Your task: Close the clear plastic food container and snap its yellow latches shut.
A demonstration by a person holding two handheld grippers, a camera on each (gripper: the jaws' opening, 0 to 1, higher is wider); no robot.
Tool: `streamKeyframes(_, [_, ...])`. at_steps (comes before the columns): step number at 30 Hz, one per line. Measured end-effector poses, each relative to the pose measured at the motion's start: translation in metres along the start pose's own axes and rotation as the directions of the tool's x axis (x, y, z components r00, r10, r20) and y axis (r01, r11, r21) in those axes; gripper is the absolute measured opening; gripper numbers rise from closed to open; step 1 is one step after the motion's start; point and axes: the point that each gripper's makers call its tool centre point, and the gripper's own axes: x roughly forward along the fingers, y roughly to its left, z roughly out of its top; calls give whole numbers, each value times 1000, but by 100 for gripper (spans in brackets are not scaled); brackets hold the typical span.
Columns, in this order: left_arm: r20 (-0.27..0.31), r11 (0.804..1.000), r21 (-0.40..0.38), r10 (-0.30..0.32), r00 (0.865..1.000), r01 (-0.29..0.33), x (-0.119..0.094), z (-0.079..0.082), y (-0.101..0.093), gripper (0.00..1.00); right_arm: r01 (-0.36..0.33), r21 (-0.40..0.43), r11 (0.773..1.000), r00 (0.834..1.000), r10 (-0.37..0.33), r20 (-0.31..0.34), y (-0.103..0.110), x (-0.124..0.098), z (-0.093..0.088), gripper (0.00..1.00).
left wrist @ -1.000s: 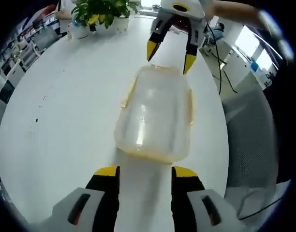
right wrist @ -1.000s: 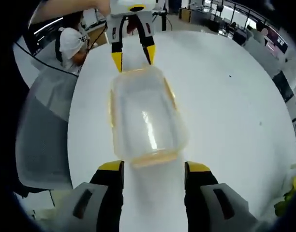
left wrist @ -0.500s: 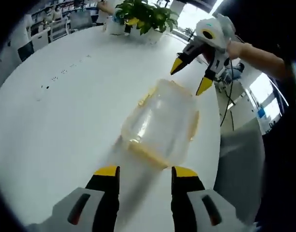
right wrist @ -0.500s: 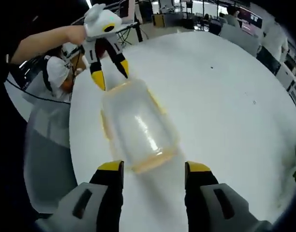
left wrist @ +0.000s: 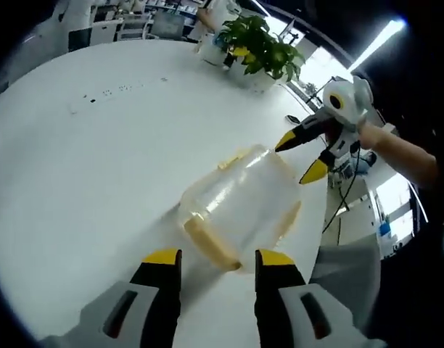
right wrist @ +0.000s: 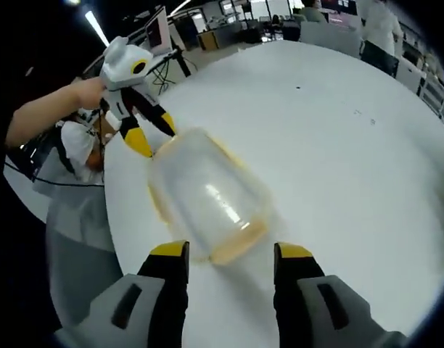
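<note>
left gripper view: my left gripper [left wrist: 210,259] and right gripper [left wrist: 301,157] gape wide at opposite ends of the clear container [left wrist: 238,204] on the white round counter [left wrist: 84,167]; potted plant [left wrist: 260,49] at its far edge.

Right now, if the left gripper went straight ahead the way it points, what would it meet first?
Most likely the clear container on the white table: its near yellow-edged end lies just beyond the left gripper, centred between the open jaws. Depth is hard to judge; the right gripper waits at the far end.
</note>
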Motion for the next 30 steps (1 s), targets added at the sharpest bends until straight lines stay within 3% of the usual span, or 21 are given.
streamKeyframes(8, [28, 999, -32, 26, 999, -25, 9, -2, -2, 33, -40, 126, 991, 998, 33, 56, 4, 8, 2, 32])
streamKeyframes(11, [58, 990, -140, 2, 998, 7, 12, 0, -7, 30, -45, 160, 986, 997, 35, 61, 3, 11, 2, 31])
streamKeyframes(12, [50, 985, -174, 22, 999, -13, 13, -2, -4, 30, -47, 168, 985, 997, 37, 64, 5, 11, 1, 31])
streamKeyframes(14, [58, 988, -152, 22, 998, -13, 13, -1, -3, 31, -52, 177, 983, 997, 41, 69, 5, 11, 1, 31])
streamKeyframes(20, [88, 986, -166, 36, 996, -21, 14, 0, -3, 30, -38, 170, 985, 998, 27, 63, 6, 12, 2, 29])
streamKeyframes(23, [95, 984, -172, 49, 994, -32, 14, 0, -4, 30, -13, 127, 992, 999, 7, 50, 7, 11, 4, 27])
streamKeyframes(30, [100, 980, -194, 67, 993, -46, 15, 1, -4, 28, -24, 114, 993, 999, 21, 24, 6, 12, 3, 26])
